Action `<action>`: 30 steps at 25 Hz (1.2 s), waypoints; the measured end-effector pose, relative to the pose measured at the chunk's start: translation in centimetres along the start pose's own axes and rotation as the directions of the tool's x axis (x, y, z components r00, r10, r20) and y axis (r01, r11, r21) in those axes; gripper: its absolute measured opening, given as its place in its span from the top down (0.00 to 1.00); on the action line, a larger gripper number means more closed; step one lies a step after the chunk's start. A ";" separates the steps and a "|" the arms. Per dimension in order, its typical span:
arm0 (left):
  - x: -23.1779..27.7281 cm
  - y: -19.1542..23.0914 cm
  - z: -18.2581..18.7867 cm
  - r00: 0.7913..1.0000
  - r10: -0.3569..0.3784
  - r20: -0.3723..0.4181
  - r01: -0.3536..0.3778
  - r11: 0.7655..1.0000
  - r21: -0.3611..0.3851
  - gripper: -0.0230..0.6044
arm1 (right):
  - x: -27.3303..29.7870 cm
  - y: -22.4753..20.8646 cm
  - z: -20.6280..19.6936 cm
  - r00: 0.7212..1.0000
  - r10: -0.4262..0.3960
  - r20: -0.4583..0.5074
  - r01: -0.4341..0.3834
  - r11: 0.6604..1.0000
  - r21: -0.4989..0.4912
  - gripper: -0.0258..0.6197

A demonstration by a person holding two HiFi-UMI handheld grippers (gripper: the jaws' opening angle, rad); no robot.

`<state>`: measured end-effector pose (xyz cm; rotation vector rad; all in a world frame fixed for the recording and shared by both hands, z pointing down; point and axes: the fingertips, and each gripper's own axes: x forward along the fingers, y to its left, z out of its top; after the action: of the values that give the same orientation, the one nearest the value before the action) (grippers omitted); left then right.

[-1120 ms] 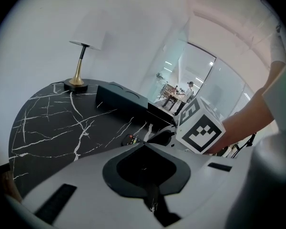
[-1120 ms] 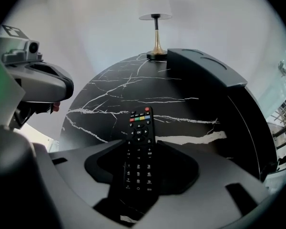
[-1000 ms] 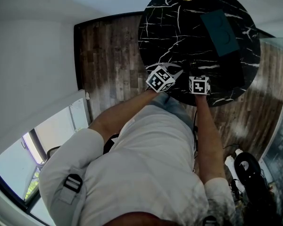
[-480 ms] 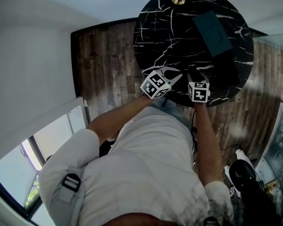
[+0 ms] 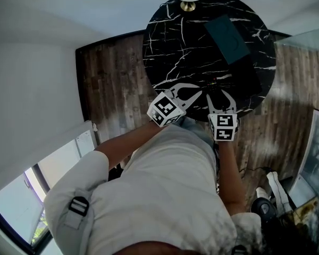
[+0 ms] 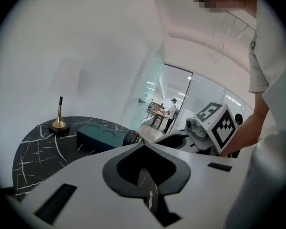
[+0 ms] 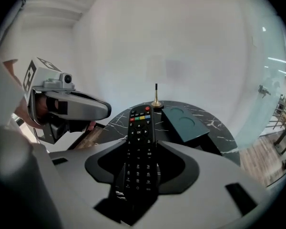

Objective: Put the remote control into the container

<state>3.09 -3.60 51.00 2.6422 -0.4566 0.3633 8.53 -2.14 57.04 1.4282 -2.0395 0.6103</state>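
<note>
A black remote control (image 7: 139, 147) lies lengthwise between the jaws of my right gripper (image 7: 142, 112), which is shut on it; its red button end points at the teal container (image 7: 183, 123). In the head view the right gripper (image 5: 218, 89) holds the remote (image 5: 215, 83) over the near edge of the round black marble table (image 5: 170, 41), short of the container (image 5: 227, 32). My left gripper (image 5: 201, 89) hovers beside it on the left, jaws shut and empty. The left gripper view shows the container (image 6: 100, 138) and the remote's tip (image 6: 132, 137).
A brass stand (image 5: 187, 6) rises at the table's far edge, behind the container. Dark wood flooring (image 5: 111, 73) surrounds the table. A white wall runs behind, and a glass partition (image 6: 174, 104) opens on the right with people far off.
Both grippers have drawn back from over the table toward the person's body. The right one has kept its hold on the remote, and the left one has stayed empty.
</note>
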 end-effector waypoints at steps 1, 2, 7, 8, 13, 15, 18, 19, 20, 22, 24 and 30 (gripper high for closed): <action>0.2 -0.1 0.1 1.000 -0.001 0.001 0.001 1.000 0.001 0.95 | -0.2 -0.1 0.1 1.000 -0.005 0.005 0.005 1.000 -0.004 0.65; 0.4 -0.1 0.2 1.000 -0.003 0.001 0.003 1.000 0.000 0.95 | -0.3 -0.4 0.2 1.000 -0.011 0.007 0.011 1.000 -0.006 0.65; 2.6 -0.1 0.3 1.000 -0.014 -0.026 0.014 1.000 0.012 0.95 | -0.5 -2.8 0.3 0.999 -0.052 -0.007 0.052 0.998 -0.022 0.65; 3.3 -0.2 0.4 0.999 -0.017 -0.032 0.018 1.000 0.014 0.95 | -0.5 -3.5 0.3 0.998 -0.063 -0.008 0.062 0.998 -0.027 0.65; 6.8 -1.3 1.5 0.999 -0.048 -0.018 0.049 0.999 0.023 0.95 | -1.4 -7.6 0.8 0.992 -0.123 -0.010 0.122 0.991 -0.055 0.65; 8.3 -2.0 2.0 0.998 -0.067 -0.015 0.067 0.997 0.027 0.95 | -1.9 -9.0 1.0 0.990 -0.139 -0.013 0.138 0.989 -0.059 0.65; 10.7 -2.8 2.4 0.995 -0.092 -0.026 0.093 0.995 0.030 0.95 | -2.2 -11.1 1.0 0.987 -0.156 -0.022 0.154 0.985 -0.080 0.65; 11.5 -3.0 2.2 0.995 -0.099 -0.032 0.100 0.995 0.027 0.95 | -2.2 -11.8 0.9 0.986 -0.161 -0.029 0.158 0.983 -0.089 0.65; 12.3 -3.1 2.0 0.994 -0.107 -0.039 0.107 0.994 0.023 0.95 | -2.1 -12.4 0.7 0.985 -0.166 -0.038 0.162 0.982 -0.099 0.65; 13.8 -3.1 1.7 0.991 -0.117 -0.064 0.118 0.993 0.024 0.95 | -1.4 -13.8 0.1 0.983 -0.171 -0.062 0.163 0.980 -0.115 0.65; 15.2 -2.7 1.3 0.988 -0.121 -0.092 0.124 0.992 0.024 0.95 | -0.4 -15.2 -0.7 0.981 -0.172 -0.089 0.161 0.979 -0.122 0.65; 19.4 -0.7 -1.1 0.981 -0.110 -0.163 0.107 0.994 -0.026 0.95 | 3.0 -18.8 -3.5 0.974 -0.160 -0.159 0.144 0.984 -0.109 0.65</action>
<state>20.86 -7.50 57.94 2.5809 -0.2607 0.5341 26.17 -8.05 62.47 1.4120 -1.7864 0.5401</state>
